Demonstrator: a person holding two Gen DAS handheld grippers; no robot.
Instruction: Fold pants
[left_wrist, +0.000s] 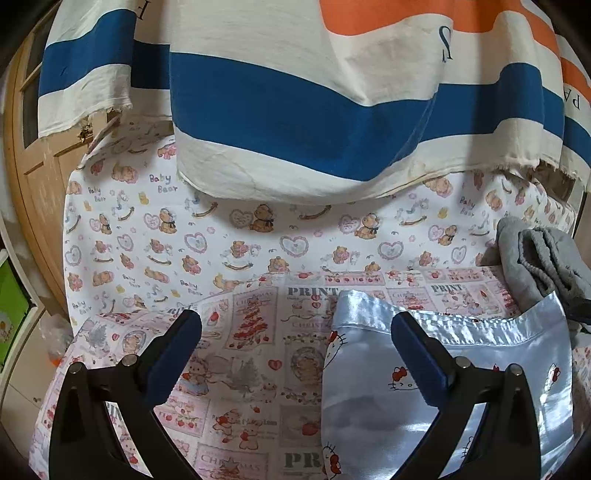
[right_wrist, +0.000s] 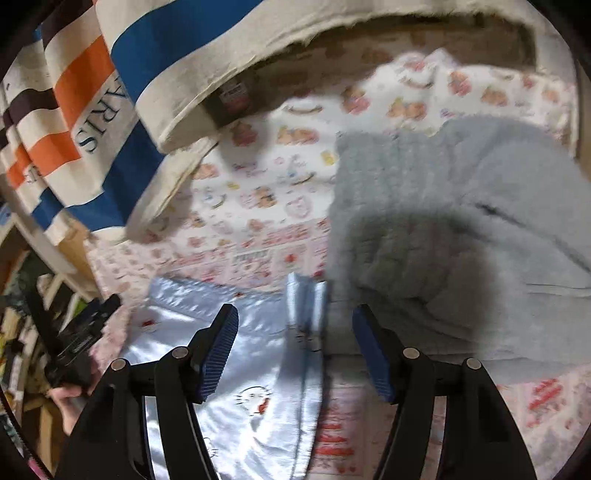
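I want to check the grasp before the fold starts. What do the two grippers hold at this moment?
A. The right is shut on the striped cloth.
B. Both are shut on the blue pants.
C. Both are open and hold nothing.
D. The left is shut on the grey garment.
C: the left gripper and the right gripper both have their jaws spread wide over the shiny blue pants, and no cloth is pinched between them.

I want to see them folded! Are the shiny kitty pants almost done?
Not yet. The pants lie on the sheet, perhaps folded once already; the blur hides that. Nothing is in hand: the left gripper and right gripper are both open above them. Gripping and folding still remain. The grey cloth beside them waits too.
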